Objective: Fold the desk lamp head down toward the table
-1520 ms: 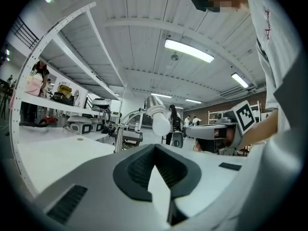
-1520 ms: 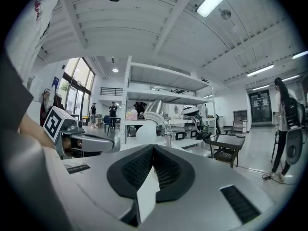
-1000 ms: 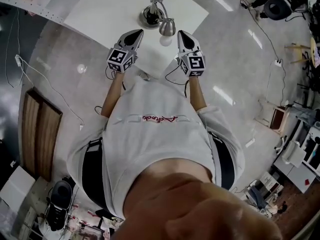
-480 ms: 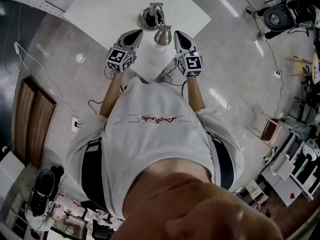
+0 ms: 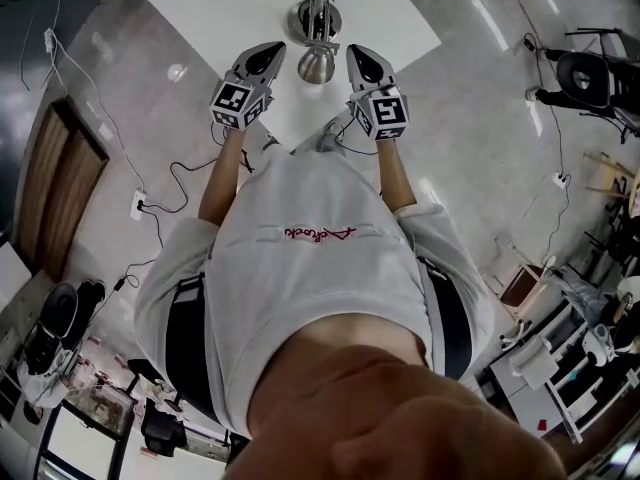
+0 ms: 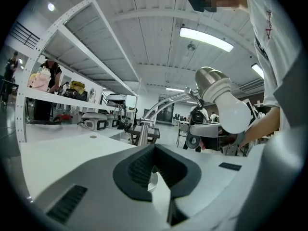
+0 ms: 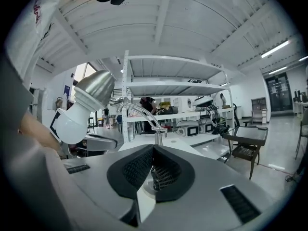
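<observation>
A silver desk lamp stands on the white table (image 5: 220, 8). Its round base (image 5: 318, 16) is at the back. Its bent arm (image 6: 163, 101) carries the metal head (image 5: 318, 64) with a white bulb (image 6: 237, 115). My left gripper (image 5: 272, 50) is left of the head and my right gripper (image 5: 356, 54) is right of it. Both are shut, hold nothing and stay apart from the lamp. The head (image 7: 94, 93) hangs up and to the left in the right gripper view, and up and to the right in the left gripper view. The jaws of my left gripper (image 6: 154, 149) and of my right gripper (image 7: 153, 151) meet at the tips.
White shelving (image 7: 168, 88) with boxes and devices stands behind the table. A dark chair (image 7: 250, 141) is off to the right. Cables (image 5: 170, 183) trail over the floor at the left, beside a wooden door (image 5: 60, 183).
The head view has swung, so the table and lamp sit higher in it. The lamp head now lies about midway between the two gripper tips. Both grippers stay shut.
</observation>
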Motion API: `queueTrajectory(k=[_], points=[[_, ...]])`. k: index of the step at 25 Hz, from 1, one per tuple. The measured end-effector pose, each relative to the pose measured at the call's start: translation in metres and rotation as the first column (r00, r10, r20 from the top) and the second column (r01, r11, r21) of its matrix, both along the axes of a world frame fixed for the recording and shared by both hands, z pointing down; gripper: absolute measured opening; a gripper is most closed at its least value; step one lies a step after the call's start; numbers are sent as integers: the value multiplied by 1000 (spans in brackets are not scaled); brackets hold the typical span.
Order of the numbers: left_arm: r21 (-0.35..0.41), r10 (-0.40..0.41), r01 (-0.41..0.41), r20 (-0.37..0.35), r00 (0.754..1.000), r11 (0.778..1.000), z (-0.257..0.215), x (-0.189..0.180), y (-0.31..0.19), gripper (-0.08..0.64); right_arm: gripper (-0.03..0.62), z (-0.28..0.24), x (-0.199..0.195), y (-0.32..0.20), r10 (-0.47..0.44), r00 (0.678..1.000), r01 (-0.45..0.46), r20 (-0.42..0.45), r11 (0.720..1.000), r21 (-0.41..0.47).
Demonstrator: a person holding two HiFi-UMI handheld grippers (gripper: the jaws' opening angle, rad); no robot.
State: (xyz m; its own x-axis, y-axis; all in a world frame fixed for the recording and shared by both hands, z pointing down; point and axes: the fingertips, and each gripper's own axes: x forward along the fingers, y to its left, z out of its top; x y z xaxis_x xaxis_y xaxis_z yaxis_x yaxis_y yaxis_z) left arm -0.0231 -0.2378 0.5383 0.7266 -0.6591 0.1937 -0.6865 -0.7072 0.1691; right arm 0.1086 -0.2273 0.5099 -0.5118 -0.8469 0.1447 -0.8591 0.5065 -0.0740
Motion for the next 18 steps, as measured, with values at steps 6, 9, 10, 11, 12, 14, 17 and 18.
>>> queueTrajectory(k=[6,9,10,11,12,14,17,18], points=[[-12,-7,7,11,1000,1000,12,-5,3,23,29,11,-12,10,-28,1000,28,7,999,-33],[-20,5,-5,10,1000,1000,16,-3,4,23,29,18,-17,19,-34,999,35,12,998,-57],[-22,9,-9,9,1000,1000,17,-1,3,23,29,20,-18,22,-36,999,37,13,997,-64],[-24,12,-12,7,1000,1000,18,1,3,23,29,22,-19,25,-39,999,39,12,997,-72],[-26,15,-15,4,1000,1000,19,3,3,23,29,25,-19,28,-41,999,41,10,996,-80],[-32,20,-20,1,1000,999,22,5,4,23,29,30,-21,33,-45,999,45,4,995,-94],[-45,22,-22,-4,1000,999,27,3,7,23,29,37,-27,40,-49,999,49,1,993,-108],[-50,22,-23,-5,1000,998,29,3,8,23,29,39,-28,41,-49,999,49,3,992,-113]])
